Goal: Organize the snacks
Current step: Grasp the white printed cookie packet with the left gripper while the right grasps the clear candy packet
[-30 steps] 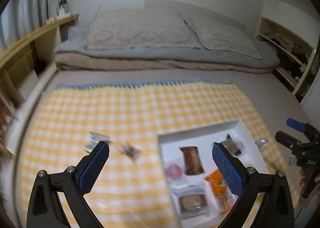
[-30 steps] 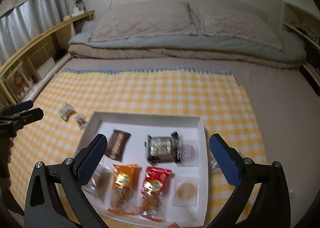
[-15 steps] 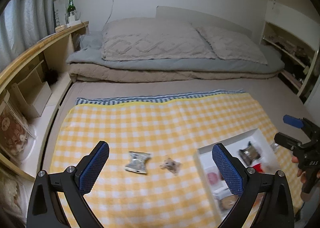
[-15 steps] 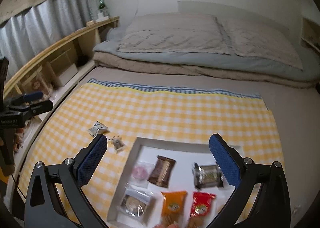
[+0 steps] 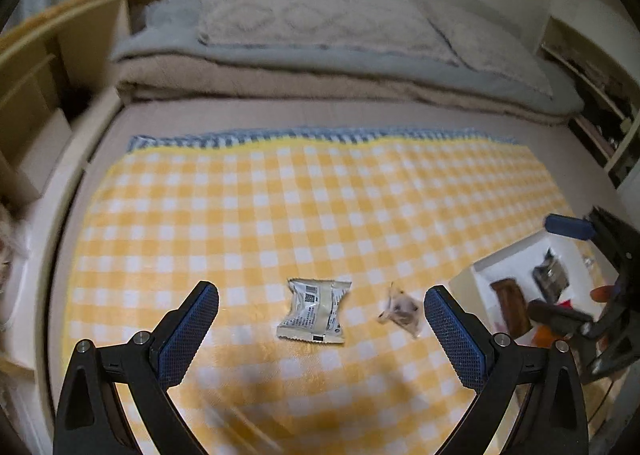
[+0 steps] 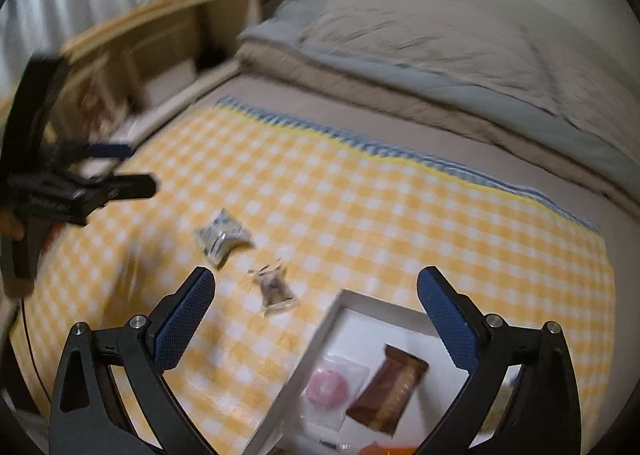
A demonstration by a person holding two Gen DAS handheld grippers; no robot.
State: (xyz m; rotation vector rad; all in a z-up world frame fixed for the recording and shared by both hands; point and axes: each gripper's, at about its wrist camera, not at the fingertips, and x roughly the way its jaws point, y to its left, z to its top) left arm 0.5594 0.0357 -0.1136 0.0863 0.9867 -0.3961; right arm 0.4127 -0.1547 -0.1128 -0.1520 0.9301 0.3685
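A white snack packet (image 5: 315, 311) and a small clear wrapped sweet (image 5: 402, 310) lie on the yellow checked cloth (image 5: 304, 207). My left gripper (image 5: 321, 333) is open and empty, just in front of the packet. A white tray (image 6: 340, 307) holds a brown bar (image 6: 390, 391) and a pink sweet (image 6: 327, 387), among others. My right gripper (image 6: 316, 319) is open and empty above the tray's left edge, with the packet (image 6: 222, 236) and the sweet (image 6: 273, 287) ahead to the left.
The cloth lies on a bed with pillows and a folded blanket (image 5: 320, 55) at the back. A wooden shelf (image 5: 48, 67) runs along the left side. Another shelf (image 5: 600, 95) stands at the right.
Both grippers have swung left, away from the tray and towards the two loose snacks. The left gripper is now closer to the white packet. Both stay open.
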